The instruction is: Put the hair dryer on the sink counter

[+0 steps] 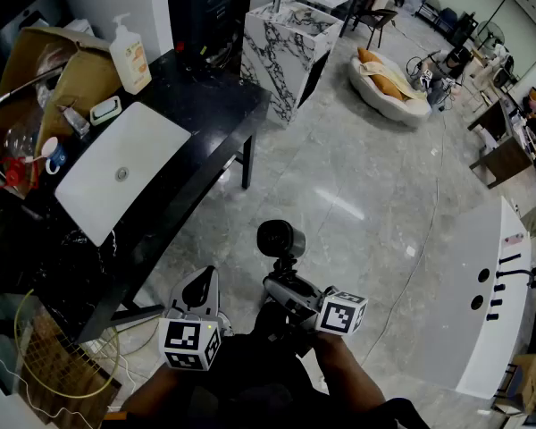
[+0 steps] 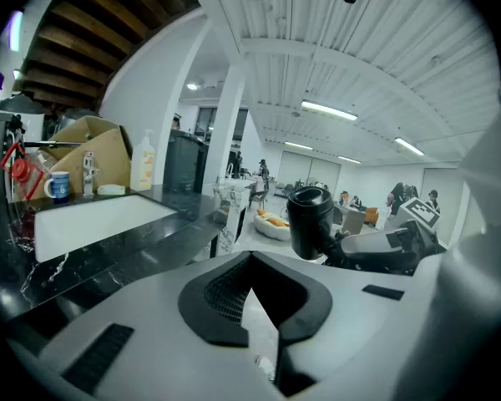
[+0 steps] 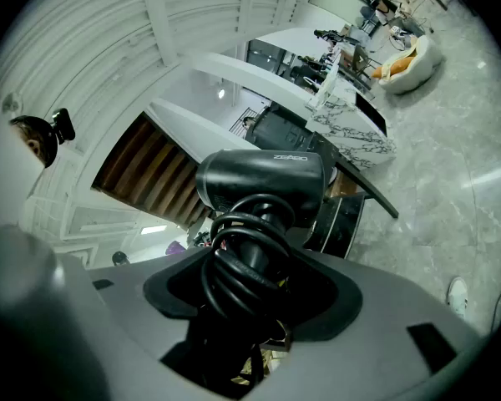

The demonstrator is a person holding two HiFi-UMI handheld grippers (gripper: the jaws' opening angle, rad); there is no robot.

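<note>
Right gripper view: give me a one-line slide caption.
Right gripper clamps the black hair dryer by its cord-wrapped handle, barrel above the jaws.

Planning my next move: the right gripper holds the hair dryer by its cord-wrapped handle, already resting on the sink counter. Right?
Not on the counter. The right gripper holds the hair dryer by its cord-wrapped handle, but in the air over the floor, apart from the sink counter. The head view shows it.

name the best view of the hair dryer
Right gripper view: the hair dryer fills the centre, cord coiled, held in the right claw. Head view shows it small; left gripper view, side-on.
</note>
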